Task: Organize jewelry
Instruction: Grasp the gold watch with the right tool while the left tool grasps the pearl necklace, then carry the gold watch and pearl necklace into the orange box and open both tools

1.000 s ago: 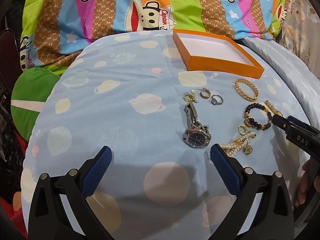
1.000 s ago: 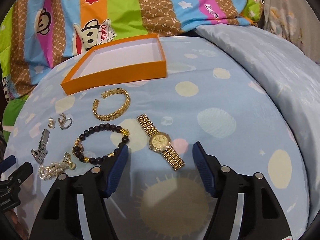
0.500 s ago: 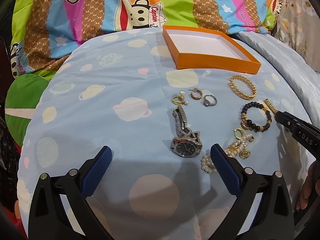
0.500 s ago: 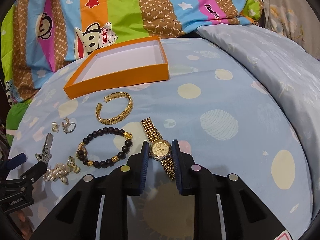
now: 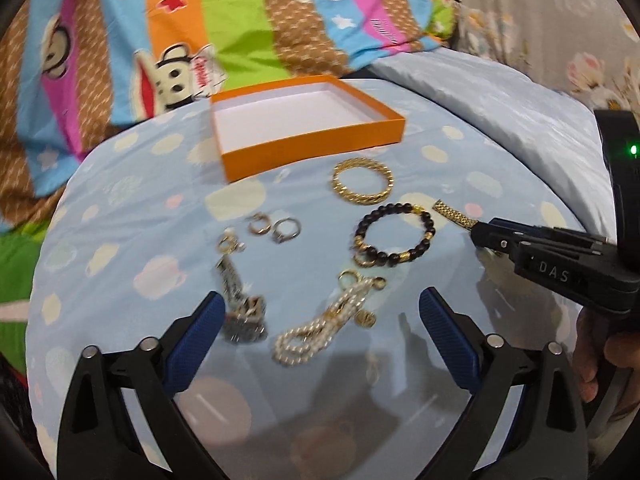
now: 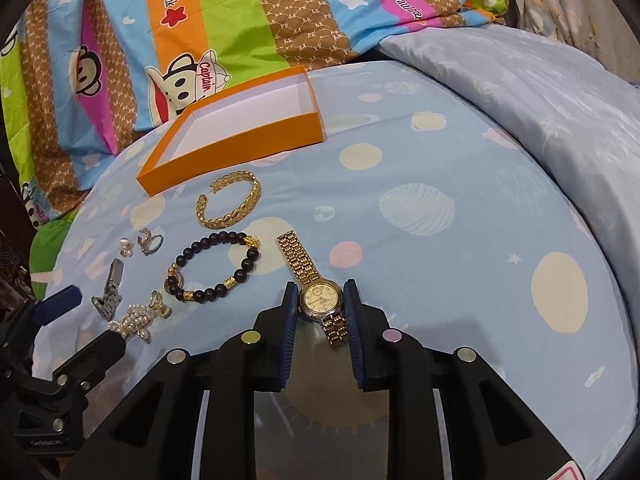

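My right gripper point(image 6: 320, 300) is shut on the face of a gold watch point(image 6: 320, 299) that lies on the blue bedsheet; its strap end shows in the left wrist view point(image 5: 454, 214). My left gripper point(image 5: 320, 320) is open, with a pearl bracelet point(image 5: 328, 322) between its fingers and a silver watch point(image 5: 242, 314) by its left finger. A black bead bracelet point(image 6: 216, 266), a gold bangle point(image 6: 230, 204), small rings and earrings point(image 6: 150, 240) lie between the grippers and an empty orange box point(image 6: 240, 148).
A striped monkey-print blanket point(image 6: 200, 20) lies behind the box. A pale blue quilt point(image 6: 540, 92) rises at the right. The sheet drops off at the left onto green fabric point(image 6: 48, 244).
My right gripper has closed from wide open onto the gold watch. My left gripper has moved right, from over the silver watch to over the pearl bracelet.
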